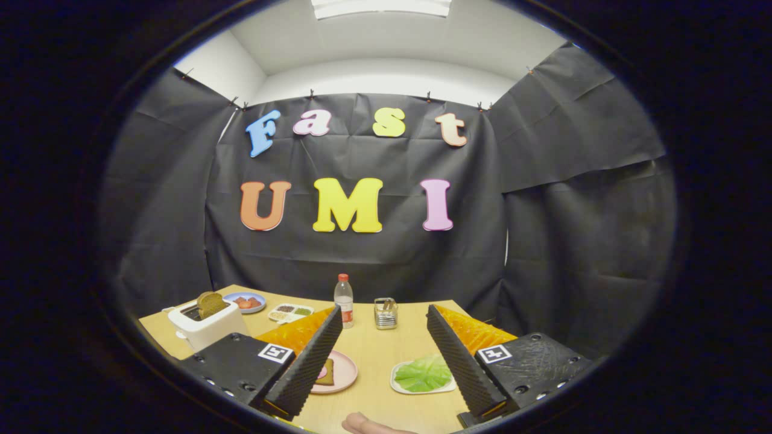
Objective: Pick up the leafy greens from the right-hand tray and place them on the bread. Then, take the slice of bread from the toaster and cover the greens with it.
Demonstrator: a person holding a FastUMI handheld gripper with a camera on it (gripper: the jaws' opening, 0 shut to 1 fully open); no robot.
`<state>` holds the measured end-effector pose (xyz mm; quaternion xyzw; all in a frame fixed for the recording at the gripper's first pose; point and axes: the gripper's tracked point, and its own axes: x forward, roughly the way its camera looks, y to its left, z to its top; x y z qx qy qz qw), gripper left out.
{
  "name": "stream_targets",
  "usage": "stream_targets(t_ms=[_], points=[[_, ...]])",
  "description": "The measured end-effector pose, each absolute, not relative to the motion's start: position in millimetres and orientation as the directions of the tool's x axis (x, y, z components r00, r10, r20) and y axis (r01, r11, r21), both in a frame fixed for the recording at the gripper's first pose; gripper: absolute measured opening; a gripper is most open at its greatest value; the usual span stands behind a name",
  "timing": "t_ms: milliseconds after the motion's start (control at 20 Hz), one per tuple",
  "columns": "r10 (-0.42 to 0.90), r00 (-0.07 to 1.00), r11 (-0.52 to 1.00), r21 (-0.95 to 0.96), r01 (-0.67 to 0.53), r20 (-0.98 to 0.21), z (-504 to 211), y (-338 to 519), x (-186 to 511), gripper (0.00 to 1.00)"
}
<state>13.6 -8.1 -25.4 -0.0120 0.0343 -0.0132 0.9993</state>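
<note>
While the gripper (384,355) is hovering over the table (374,355) with fingers spread wide and gripping nothing, the greens (424,374) are sitting on the white tray (395,381) just inside the right finger; step one not started. Next: dropping onto the leaf, then carrying it left to the bread (326,374) on the pink plate (345,371). Toaster (208,325) slice (210,303) waiting. Bottle (344,300) label unreadable
</note>
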Motion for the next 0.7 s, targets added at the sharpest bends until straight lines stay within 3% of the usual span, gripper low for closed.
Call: stream_targets(t_ms=[500,700], points=[[-0.017,0.996,0.999,0.032,0.02,-0.091,-32,-25,54,0.95],[0.014,0.986,0.997,0.081,0.0,-0.166,-57,-52,83,0.95]])
